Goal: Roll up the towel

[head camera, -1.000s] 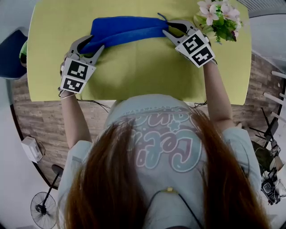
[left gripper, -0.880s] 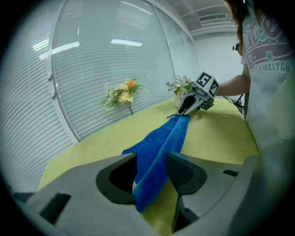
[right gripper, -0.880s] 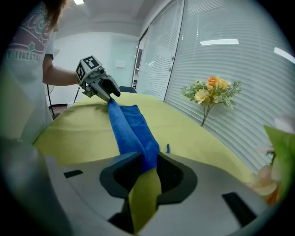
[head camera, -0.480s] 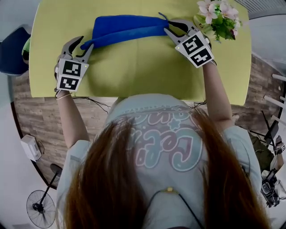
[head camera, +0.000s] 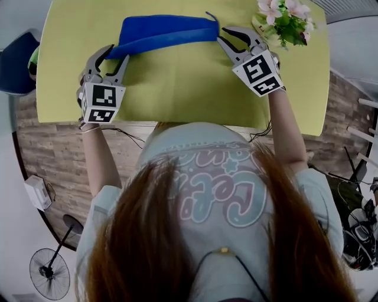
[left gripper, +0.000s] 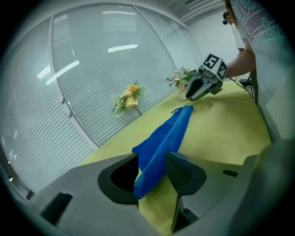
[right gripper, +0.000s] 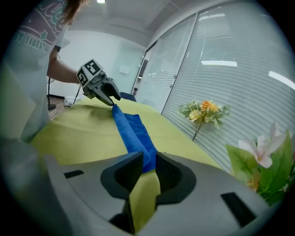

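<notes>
A blue towel (head camera: 165, 32), partly rolled into a long band, lies across the far side of the yellow-green table (head camera: 177, 88). My left gripper (head camera: 112, 56) is at the towel's left end. In the left gripper view that end (left gripper: 156, 156) fills the gap between the jaws. My right gripper (head camera: 227, 36) is at the towel's right end. Its jaws have just been closing, and in the right gripper view the towel (right gripper: 138, 143) sits pinched between the pads. Each gripper shows in the other's view: the right gripper (left gripper: 191, 94) and the left gripper (right gripper: 110, 99).
A pot of pink flowers (head camera: 283, 17) stands at the table's far right corner, close to my right gripper. A sprig of orange flowers (left gripper: 128, 97) sits by the glass wall. A blue chair (head camera: 15, 65) is left of the table, and a fan (head camera: 53, 274) stands on the floor.
The towel and both grippers have shifted a little toward the table's far edge. The left gripper drew slightly left of the towel's end, then came back onto it.
</notes>
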